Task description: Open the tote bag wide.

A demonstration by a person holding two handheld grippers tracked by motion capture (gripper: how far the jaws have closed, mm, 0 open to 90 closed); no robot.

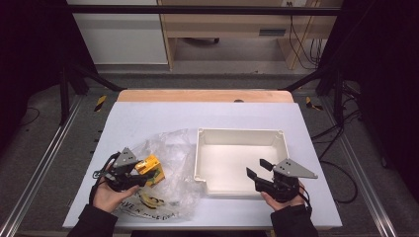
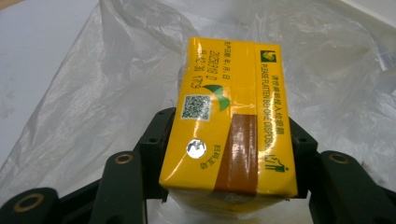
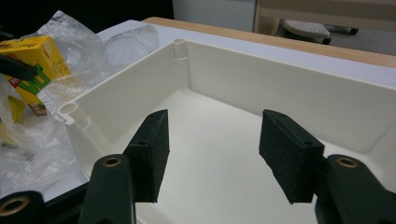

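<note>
**Yellow carton in the left tongs, white tray under the right**

The left tongs [image 1: 141, 174] are clamped on a yellow drink carton [image 2: 229, 121], one jaw on each long side of it (the printed face turned up toward the camera). Carton and tongs sit over a crumpled clear plastic bag [image 1: 170, 148] at about 8 o'clock on the desk [image 1: 148, 113]; more yellow packaging [image 1: 148, 200] lies under the film at 6 o'clock of the carton. Just at 3 o'clock of the bag stands an open white tray [image 1: 284, 143], its near-left corner notched, its left wall between carton and tray floor. The right tongs [image 1: 258, 169] hang over the tray's near-right part, jaws apart with nothing between them
</note>
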